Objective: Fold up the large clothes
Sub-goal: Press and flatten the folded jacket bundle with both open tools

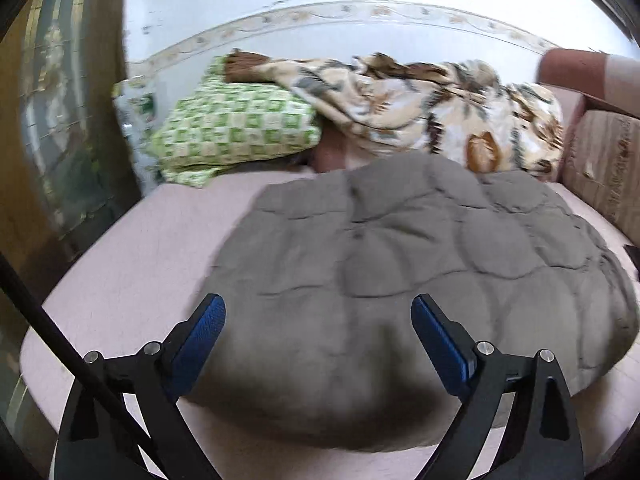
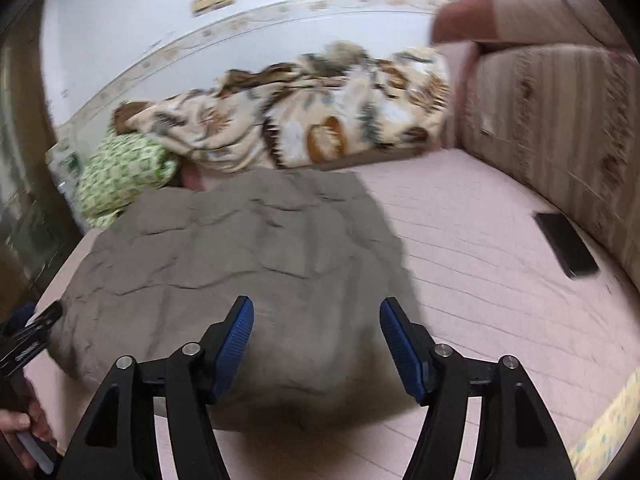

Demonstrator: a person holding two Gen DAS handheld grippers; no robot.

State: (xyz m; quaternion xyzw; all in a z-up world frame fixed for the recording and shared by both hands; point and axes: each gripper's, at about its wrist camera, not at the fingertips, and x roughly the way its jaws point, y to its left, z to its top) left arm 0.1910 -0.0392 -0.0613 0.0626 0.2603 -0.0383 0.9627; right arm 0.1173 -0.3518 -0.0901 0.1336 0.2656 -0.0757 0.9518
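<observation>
**Operator:** Two grippers, status?

**Checker:** Left gripper [image 1: 318,312] has its fingers spread, pinching nothing; the grey quilted garment [image 1: 420,248] lies flat on the pink bed [image 1: 132,264], between and beyond the fingertips. Right gripper [image 2: 316,316] also has its fingers spread and empty, with the garment [image 2: 256,248] ahead of and left of them.

**Operator:** Surroundings?

**Checker:** Beyond the garment lie a green checked pillow [image 1: 236,128] and a floral blanket [image 1: 432,116]. Right of the right fingers, a black phone [image 2: 566,244] rests on the bed.
</observation>
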